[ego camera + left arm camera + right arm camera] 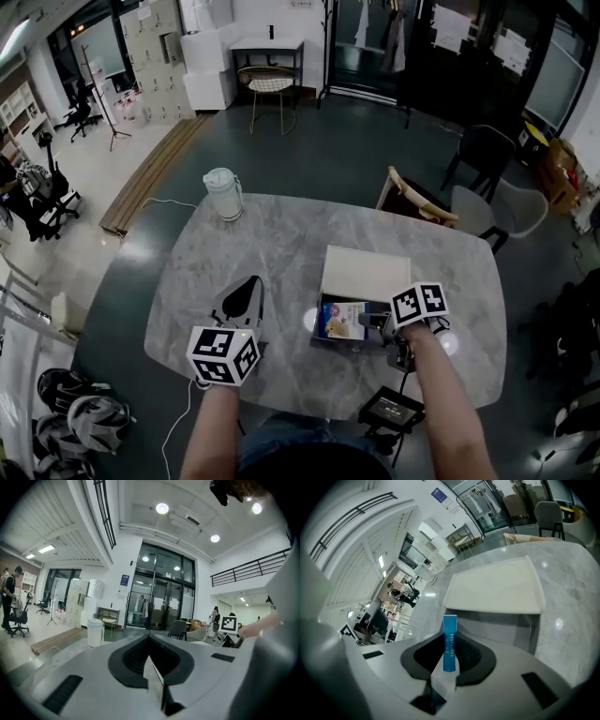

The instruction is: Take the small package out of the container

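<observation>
Blue small package (pixel 450 641) tight in down-tilted right gripper (pixel 448 670) jaws at container (pixel 501 626); left gripper (pixel 151 670) level, jaws together, empty.

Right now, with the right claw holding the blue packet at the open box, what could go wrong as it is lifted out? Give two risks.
1. The right claw grips the blue packet by one end, with most of it sticking out, so it may swing or slip and drop back.
2. The box wall and its open lid lie close ahead, so a forward pull could snag the packet there.
</observation>
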Motion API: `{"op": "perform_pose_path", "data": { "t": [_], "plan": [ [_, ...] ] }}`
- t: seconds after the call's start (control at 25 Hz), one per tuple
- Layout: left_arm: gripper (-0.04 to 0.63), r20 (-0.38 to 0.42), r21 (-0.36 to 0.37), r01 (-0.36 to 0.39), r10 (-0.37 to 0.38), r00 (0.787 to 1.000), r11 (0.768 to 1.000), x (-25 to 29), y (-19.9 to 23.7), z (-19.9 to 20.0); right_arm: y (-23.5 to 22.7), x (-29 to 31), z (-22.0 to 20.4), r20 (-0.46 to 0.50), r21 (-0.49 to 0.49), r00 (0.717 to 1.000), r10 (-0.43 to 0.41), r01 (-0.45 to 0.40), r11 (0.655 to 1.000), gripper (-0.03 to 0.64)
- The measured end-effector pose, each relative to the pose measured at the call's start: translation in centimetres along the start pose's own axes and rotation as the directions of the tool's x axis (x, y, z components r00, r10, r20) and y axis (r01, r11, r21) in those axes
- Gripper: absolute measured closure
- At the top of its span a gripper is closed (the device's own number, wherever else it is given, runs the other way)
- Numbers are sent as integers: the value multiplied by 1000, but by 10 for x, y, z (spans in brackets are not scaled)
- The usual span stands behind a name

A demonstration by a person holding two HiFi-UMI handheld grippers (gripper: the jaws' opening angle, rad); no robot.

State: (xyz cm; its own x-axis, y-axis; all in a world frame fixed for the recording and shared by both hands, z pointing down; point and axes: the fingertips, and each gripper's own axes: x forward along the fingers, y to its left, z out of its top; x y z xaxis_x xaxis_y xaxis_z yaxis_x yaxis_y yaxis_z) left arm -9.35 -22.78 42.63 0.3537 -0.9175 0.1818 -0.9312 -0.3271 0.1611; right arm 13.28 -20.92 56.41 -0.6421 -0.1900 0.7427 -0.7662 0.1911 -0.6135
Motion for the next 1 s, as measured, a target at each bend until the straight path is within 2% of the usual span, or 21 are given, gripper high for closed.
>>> {"op": "perform_pose_path", "data": {
  "t": [0.44,0.64,0.76,0.84,0.92,1.0],
  "plan": [
    [584,101,30,19,-22,995,999,7,-6,43,25,-27,24,65,-100,998,7,-1,995,529],
    [584,126,31,22,-26,992,999,9,-7,52,56,-53,44,199,-242,980,25,24,970,529],
    [584,133,32,27,-31,991,999,10,-9,53,76,-72,56,318,-323,945,82,27,946,529],
    [584,137,32,31,-35,990,999,11,-11,54,84,-82,62,402,-373,909,114,49,926,529],
    [584,142,35,33,-37,989,999,12,-13,56,92,-94,68,494,-440,858,143,104,892,529],
    [584,148,37,33,-38,988,999,14,-16,59,99,-107,75,587,-499,790,180,177,849,529]
  ]
}}
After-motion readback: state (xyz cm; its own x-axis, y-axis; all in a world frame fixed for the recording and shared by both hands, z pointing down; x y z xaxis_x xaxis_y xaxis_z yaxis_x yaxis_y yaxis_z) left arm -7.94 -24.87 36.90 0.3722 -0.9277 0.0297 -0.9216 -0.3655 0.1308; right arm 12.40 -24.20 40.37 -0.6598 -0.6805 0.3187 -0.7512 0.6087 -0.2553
